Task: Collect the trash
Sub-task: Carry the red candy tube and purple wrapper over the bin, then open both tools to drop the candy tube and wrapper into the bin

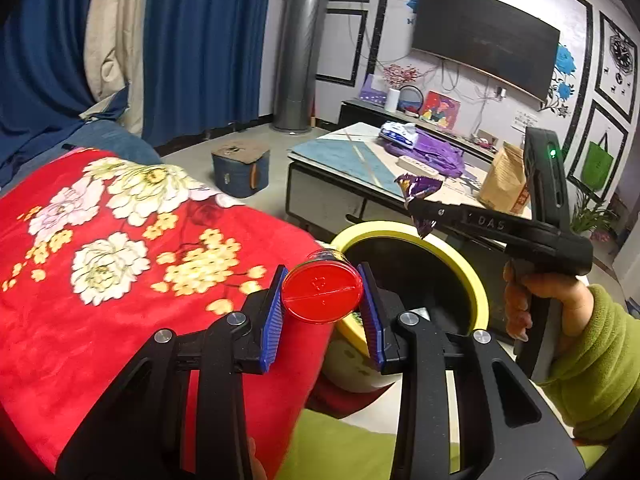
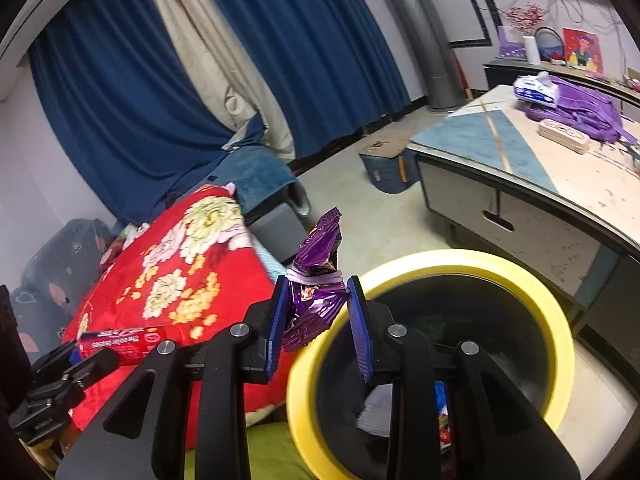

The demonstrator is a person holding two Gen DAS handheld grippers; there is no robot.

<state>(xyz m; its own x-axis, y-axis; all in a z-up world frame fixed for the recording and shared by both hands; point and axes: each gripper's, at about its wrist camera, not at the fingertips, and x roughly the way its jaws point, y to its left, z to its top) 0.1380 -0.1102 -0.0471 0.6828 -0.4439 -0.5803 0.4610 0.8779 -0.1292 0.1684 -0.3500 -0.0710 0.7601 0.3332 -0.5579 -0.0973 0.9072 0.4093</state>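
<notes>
Currently, scene: sofa-side spot, yellow-rimmed trash bin (image 1: 404, 232) standing on the floor between the red floral blanket (image 1: 120, 240) and the low tabletop (image 1: 348, 152).
Left tongs (image 1: 322, 294): pinching a red-capped tube (image 1: 320, 292) by its sides, cap end facing the camera, blue pads pressing on both flanks.
Tube position: hanging over the blanket's edge, just beside the bin's near-left rim, not inside it.
Right tongs (image 2: 318, 308): pinching a crumpled purple snack wrapper (image 2: 316, 276), wrapper bulging above and below the pads.
Wrapper position: hovering at the bin's left rim, above the opening in the left wrist view.
Bin contents: black liner, some scraps showing low inside, details hard to tell.
Person: hand (image 1: 532, 304) in a green sleeve gripping the right handle.
Tabletop: purple bag (image 1: 432, 152) and brown paper bag (image 1: 504, 180) sitting near its far edge.
</notes>
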